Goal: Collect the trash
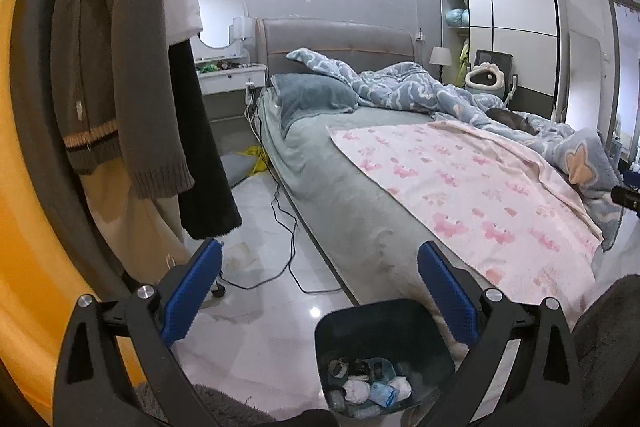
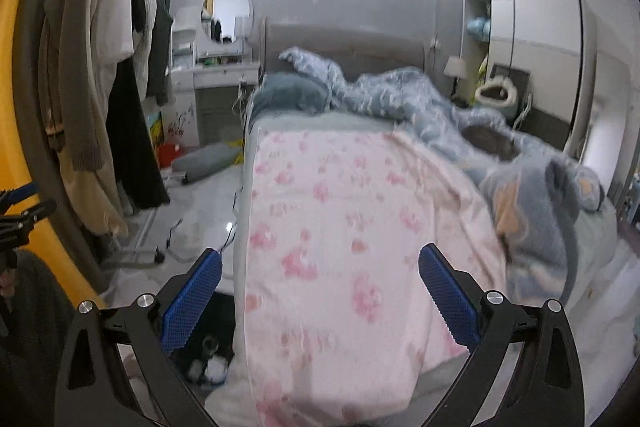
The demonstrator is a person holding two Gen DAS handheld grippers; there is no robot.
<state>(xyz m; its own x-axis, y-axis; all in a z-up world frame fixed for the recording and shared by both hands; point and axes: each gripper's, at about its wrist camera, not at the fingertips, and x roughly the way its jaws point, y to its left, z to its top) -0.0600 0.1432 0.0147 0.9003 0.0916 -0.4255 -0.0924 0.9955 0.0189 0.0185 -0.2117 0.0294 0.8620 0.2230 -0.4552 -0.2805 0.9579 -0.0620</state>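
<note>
A dark trash bin stands on the white floor at the foot corner of the bed, holding several crumpled tissues and wrappers. My left gripper is open and empty above the bin. In the right wrist view the bin shows at the lower left, partly hidden by the bed corner, with white tissues inside. My right gripper is open and empty over the pink blanket.
A bed with a blue duvet fills the middle. Clothes hang on a rack at left. Black cables trail on the floor. A dressing table and wardrobe stand behind.
</note>
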